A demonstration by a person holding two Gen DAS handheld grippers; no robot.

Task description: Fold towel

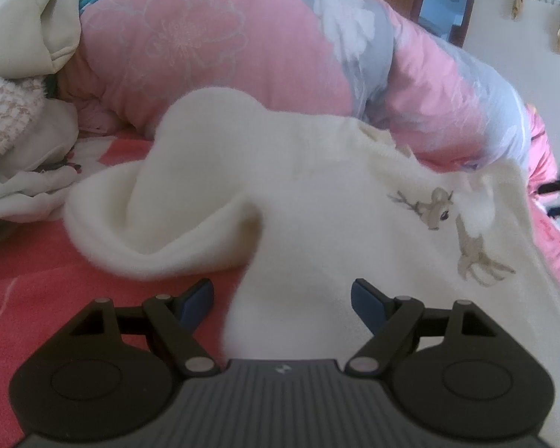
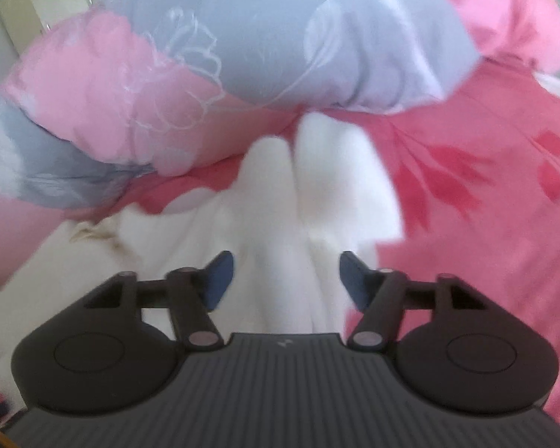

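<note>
**Cream towel lies rumpled on the bed, both tongs spread above it**

The towel (image 1: 298, 186), a soft cream-white cloth with a small deer motif (image 1: 440, 209) printed toward its right side, lies on the pink flowered bed sheet (image 1: 37, 298). It is not flat: in the left wrist view a thick fold curls over on the left into a rounded loop, and a strip of the cloth runs down toward the camera between the fingers of the left tongs (image 1: 282, 304). Those tongs stand wide apart, their blue pads (image 1: 196, 300) clear of the cloth on either side, pinching nothing.

In the right wrist view, which is blurred, the right tongs (image 2: 285, 280) are likewise spread. The towel (image 2: 317, 194) rises in two soft ridges ahead of them and passes between the blue pads (image 2: 220, 280); the pads do not press on it as far as the blur allows one to tell.

Behind the towel, on the far side, a bulky quilt (image 1: 212, 48) in pink and grey with white flower outlines is heaped across the bed. At the far left of the left wrist view lie a pale cream cloth (image 1: 22, 11) and a knitted beige piece (image 1: 7, 112). On the far right wall hangs a row of hooks (image 1: 541, 3), beside a dark-framed mirror (image 1: 444, 3).
</note>
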